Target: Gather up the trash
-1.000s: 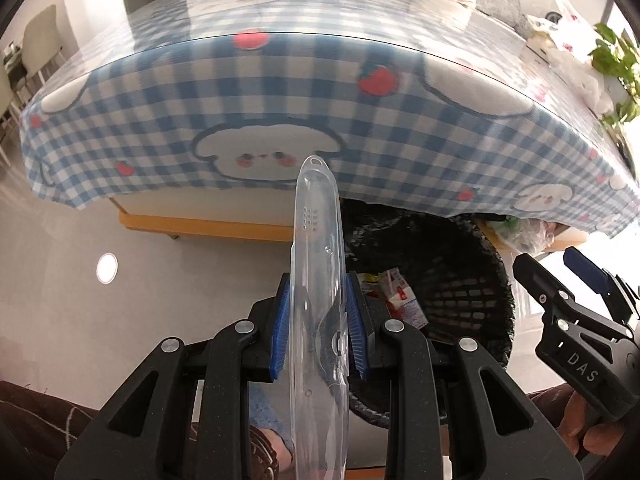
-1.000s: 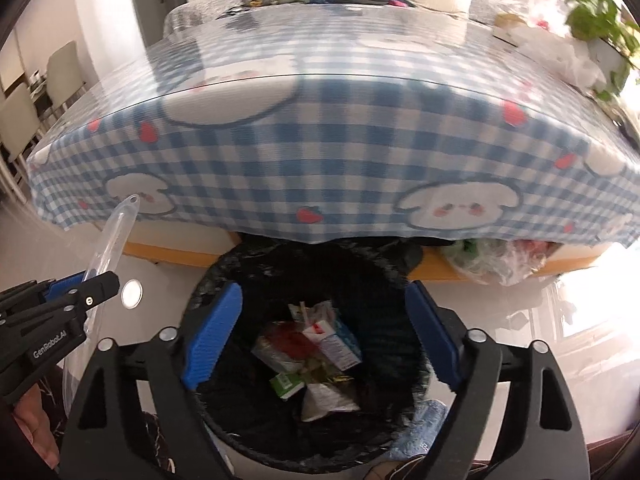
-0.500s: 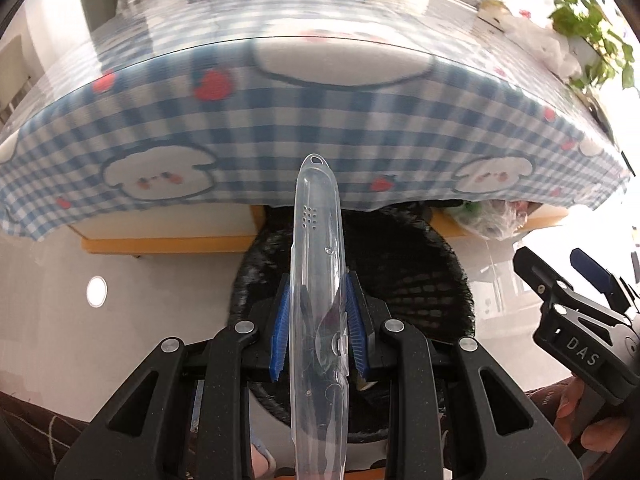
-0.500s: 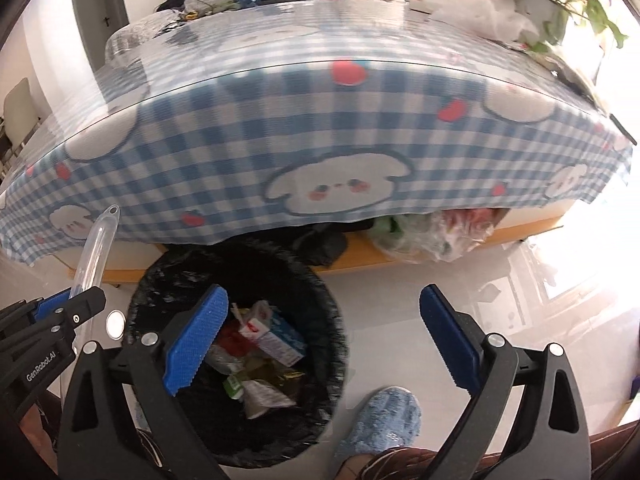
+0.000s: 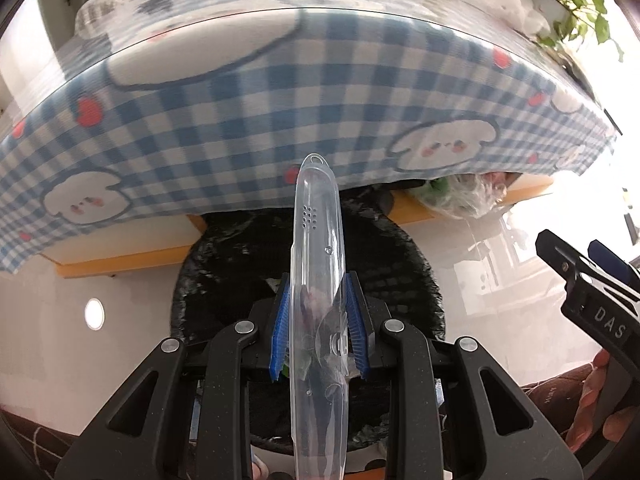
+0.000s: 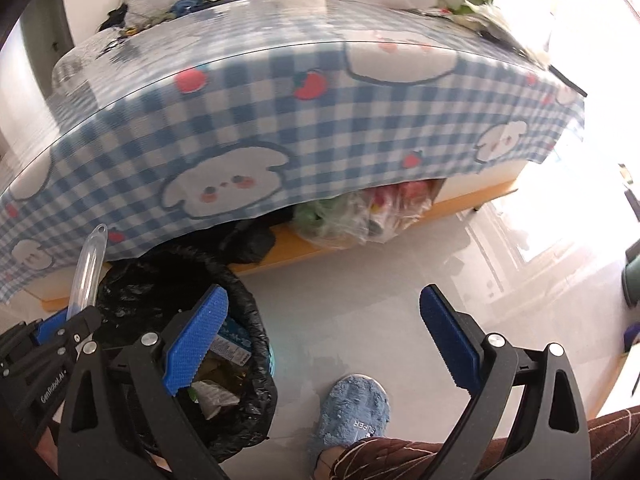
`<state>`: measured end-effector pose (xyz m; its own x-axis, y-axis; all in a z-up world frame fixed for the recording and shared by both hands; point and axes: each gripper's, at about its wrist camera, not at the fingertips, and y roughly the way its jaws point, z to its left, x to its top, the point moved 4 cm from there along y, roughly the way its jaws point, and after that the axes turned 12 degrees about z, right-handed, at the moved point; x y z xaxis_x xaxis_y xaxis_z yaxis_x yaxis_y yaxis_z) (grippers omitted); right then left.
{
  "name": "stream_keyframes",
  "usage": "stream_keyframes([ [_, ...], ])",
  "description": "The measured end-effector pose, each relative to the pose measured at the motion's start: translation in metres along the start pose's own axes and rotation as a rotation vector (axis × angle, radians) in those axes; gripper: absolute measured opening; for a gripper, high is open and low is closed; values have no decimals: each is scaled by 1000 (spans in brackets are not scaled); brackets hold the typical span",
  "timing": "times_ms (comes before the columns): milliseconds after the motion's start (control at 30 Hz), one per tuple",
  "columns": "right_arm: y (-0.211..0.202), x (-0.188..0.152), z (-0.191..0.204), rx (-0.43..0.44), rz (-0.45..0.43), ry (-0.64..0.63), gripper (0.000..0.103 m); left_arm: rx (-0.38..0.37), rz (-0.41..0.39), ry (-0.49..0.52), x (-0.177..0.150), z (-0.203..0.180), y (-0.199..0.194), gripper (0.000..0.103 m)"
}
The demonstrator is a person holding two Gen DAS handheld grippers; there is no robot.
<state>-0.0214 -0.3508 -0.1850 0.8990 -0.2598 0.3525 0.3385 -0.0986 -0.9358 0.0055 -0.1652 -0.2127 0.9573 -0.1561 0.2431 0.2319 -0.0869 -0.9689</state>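
My left gripper (image 5: pixel 318 330) is shut on a long clear plastic case (image 5: pixel 318 264), held upright above a black-lined trash bin (image 5: pixel 404 280) on the floor. In the right wrist view the case (image 6: pixel 88 268) and left gripper (image 6: pixel 52 328) show at the left, over the same bin (image 6: pixel 244 320), which holds cartons and wrappers (image 6: pixel 230 350). My right gripper (image 6: pixel 320 336) is open and empty, to the right of the bin over the floor. It shows at the right edge of the left wrist view (image 5: pixel 584 276).
A table with a blue checked cloth (image 6: pixel 320 120) stands just behind the bin. A clear bag of rubbish (image 6: pixel 360 216) lies under its edge. A foot in a blue slipper (image 6: pixel 352 412) is beside the bin. White tiled floor (image 6: pixel 400 272) lies to the right.
My left gripper has swung right with the case and is now centred over the bin. My right gripper has moved right, off the bin and over the floor by the slipper.
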Motion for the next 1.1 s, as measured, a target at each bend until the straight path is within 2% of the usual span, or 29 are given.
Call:
stream_keyframes([
  [233,-1,0,0,-6,-5,-7,93,-18,0,13,3,-8,2,27],
  [267,-1,0,1,-9,-6,-10,93,-18,-1,13,3,-7,1,30],
  [367,-1,-1,5,-14,-7,-17,93,-2,-12,11,2,-2,-4,46],
  [433,-2,-1,9,-26,-11,-34,93,5,-16,5,2,4,-7,49],
  [500,-3,-1,16,-21,-12,-57,93,15,-21,-7,1,13,-9,59],
  [633,-10,-1,37,-4,-31,-116,93,30,-37,-52,-1,35,-19,67],
  [900,-41,4,88,72,-77,-217,93,50,-159,-142,-4,79,-79,91],
  [967,-52,5,98,87,-91,-233,93,86,-197,-144,-6,85,-97,96],
  [1033,-64,5,106,99,-111,-249,93,109,-228,-146,-7,90,-115,97],
  [1100,-79,6,113,116,-134,-262,95,101,-246,-148,-9,92,-126,97],
])
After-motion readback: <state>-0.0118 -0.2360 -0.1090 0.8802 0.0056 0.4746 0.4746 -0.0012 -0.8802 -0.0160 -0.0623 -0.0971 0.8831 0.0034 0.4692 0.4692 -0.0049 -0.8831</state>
